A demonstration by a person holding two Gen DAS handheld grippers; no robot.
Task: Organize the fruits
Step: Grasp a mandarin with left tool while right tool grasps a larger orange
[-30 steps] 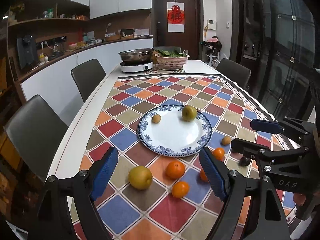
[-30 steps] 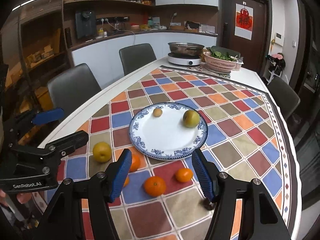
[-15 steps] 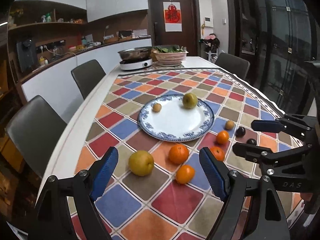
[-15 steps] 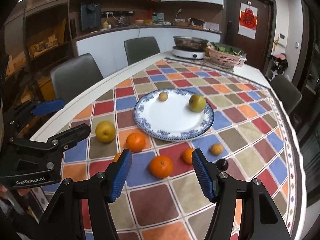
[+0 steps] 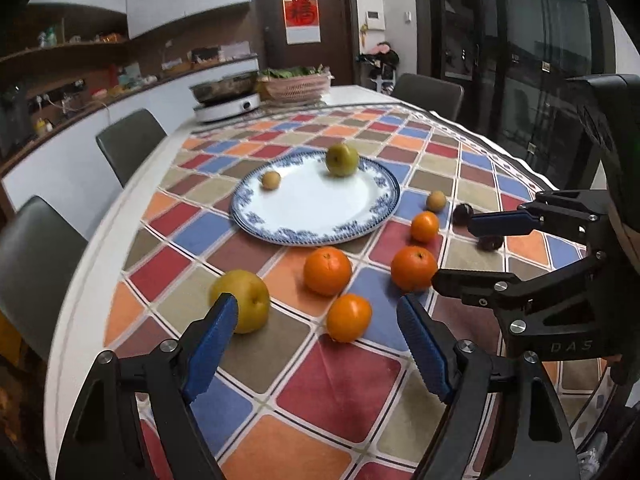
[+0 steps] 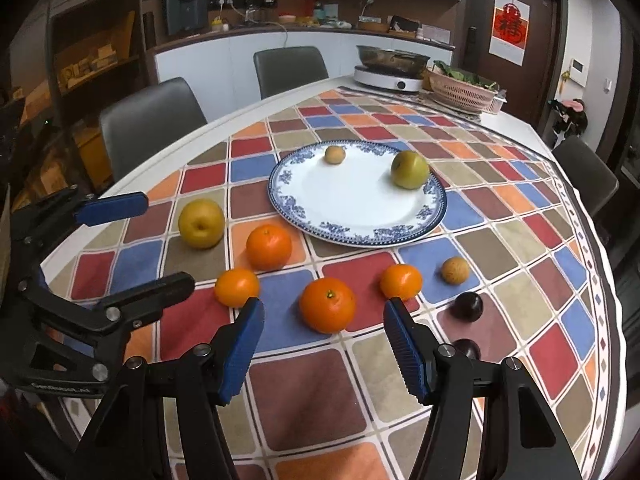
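A checkered cloth covers the counter, with grey chairs at nine o'clock. The left gripper hangs with jaws wide and empty; a yellow pear sits at its ten o'clock. The right gripper gapes empty, an orange at twelve o'clock.

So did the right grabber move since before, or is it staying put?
Yes. The right gripper came down and closer to the tablecloth: against the plate, the oranges now sit between its open fingers.
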